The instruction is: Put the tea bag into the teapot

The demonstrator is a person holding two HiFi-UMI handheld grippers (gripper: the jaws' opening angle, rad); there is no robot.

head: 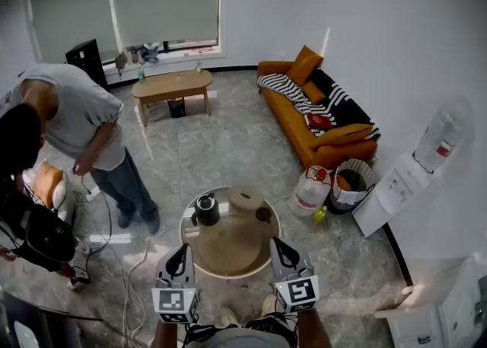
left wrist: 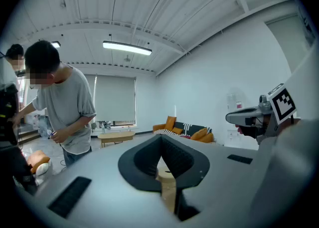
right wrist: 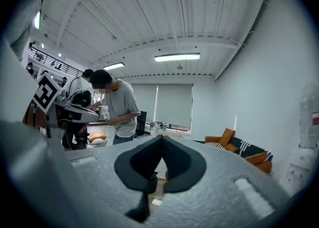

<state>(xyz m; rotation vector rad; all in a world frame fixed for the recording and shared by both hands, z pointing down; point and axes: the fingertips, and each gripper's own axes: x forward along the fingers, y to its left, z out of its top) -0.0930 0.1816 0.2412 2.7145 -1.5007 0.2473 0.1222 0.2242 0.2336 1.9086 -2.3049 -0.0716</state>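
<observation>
In the head view a black teapot (head: 205, 210) stands at the back left of a round wooden tray (head: 228, 251) on a small round table. A round wooden lid-like piece (head: 246, 198) and a small dark cup (head: 263, 214) sit beside it. I cannot make out a tea bag in that view. My left gripper (head: 181, 250) hangs over the tray's near left edge and my right gripper (head: 278, 243) over its near right edge. Both are shut and hold nothing. Each gripper view shows its dark pads pressed together: the left gripper (left wrist: 160, 138) and the right gripper (right wrist: 161, 138). A small pale square (right wrist: 156, 202) shows below the right jaws.
A person in a grey T-shirt (head: 84, 122) bends over at the left, close to the table. Cables (head: 125, 263) lie on the floor near the table's left. A water jug (head: 310, 189) and a basket (head: 352, 183) stand to its right. An orange sofa (head: 319, 114) and a wooden coffee table (head: 172, 84) are farther back.
</observation>
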